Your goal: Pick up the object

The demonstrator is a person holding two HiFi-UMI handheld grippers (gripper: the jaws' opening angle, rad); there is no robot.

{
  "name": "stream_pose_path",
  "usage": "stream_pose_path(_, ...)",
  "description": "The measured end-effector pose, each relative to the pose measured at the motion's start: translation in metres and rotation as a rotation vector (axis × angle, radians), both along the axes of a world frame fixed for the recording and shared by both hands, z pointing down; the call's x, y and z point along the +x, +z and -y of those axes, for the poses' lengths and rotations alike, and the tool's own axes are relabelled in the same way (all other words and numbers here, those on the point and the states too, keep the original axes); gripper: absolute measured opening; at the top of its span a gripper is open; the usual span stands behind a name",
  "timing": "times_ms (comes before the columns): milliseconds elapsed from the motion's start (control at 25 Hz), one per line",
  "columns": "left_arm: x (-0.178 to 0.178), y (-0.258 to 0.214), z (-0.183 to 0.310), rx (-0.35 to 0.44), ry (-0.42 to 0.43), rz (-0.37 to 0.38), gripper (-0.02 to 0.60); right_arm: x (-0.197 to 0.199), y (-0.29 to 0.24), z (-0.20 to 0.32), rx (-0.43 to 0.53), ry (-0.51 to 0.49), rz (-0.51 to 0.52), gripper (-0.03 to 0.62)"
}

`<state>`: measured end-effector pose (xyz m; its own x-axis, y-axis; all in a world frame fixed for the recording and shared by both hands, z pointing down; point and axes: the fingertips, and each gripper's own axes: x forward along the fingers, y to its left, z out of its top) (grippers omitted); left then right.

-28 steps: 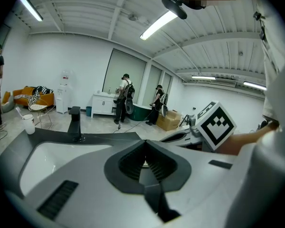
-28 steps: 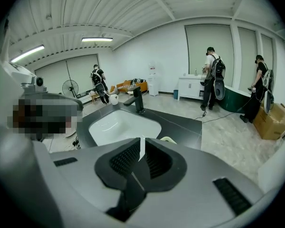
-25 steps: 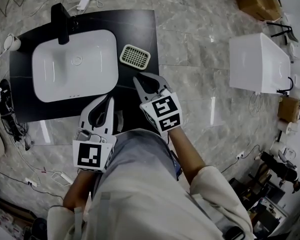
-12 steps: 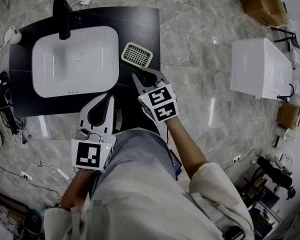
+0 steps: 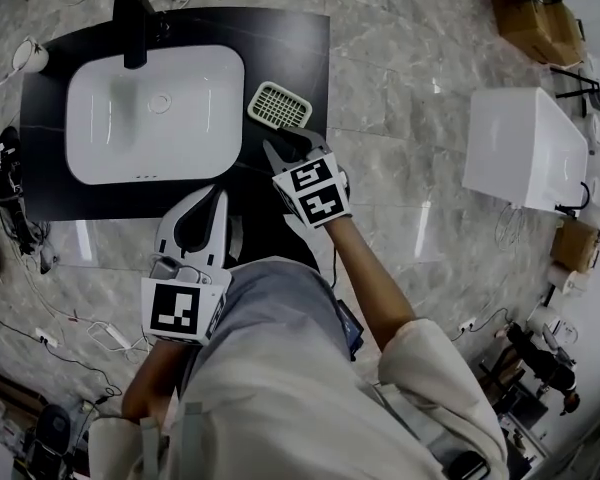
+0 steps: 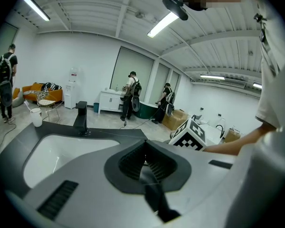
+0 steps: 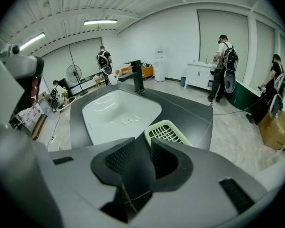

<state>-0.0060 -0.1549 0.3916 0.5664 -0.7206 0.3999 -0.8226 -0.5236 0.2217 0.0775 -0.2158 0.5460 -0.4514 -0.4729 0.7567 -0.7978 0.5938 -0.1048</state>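
A pale slotted soap tray (image 5: 279, 105) lies on the black counter (image 5: 280, 43), right of the white sink (image 5: 90, 138). My right gripper (image 5: 285, 138) hangs just short of the tray's near edge, tips pointing at it. Its jaws have just been opening and now stand apart with nothing between them. In the right gripper view the tray (image 7: 168, 133) shows right beyond the right gripper (image 7: 142, 144). My left gripper (image 5: 220, 196) stays over the counter's front edge, jaws together and empty. The left gripper view shows the left gripper (image 6: 145, 144) aimed across the sink.
A black faucet (image 5: 133, 23) stands at the sink's far side. A white box-shaped basin (image 5: 525, 133) and cardboard boxes (image 5: 530, 18) sit on the marble floor to the right. Cables and a power strip lie left of the counter. Several people stand far back in the room.
My right gripper has moved down and forward to the soap tray, and its jaws have spread apart. The left gripper has kept still.
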Motion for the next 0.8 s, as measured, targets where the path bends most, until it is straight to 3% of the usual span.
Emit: stream_pose_path(800,-0.007,0.012,-0.009,-0.036,-0.065,0.018,0.002,0.000,0.057,0.013,-0.059,-0.085,-0.121,0.146)
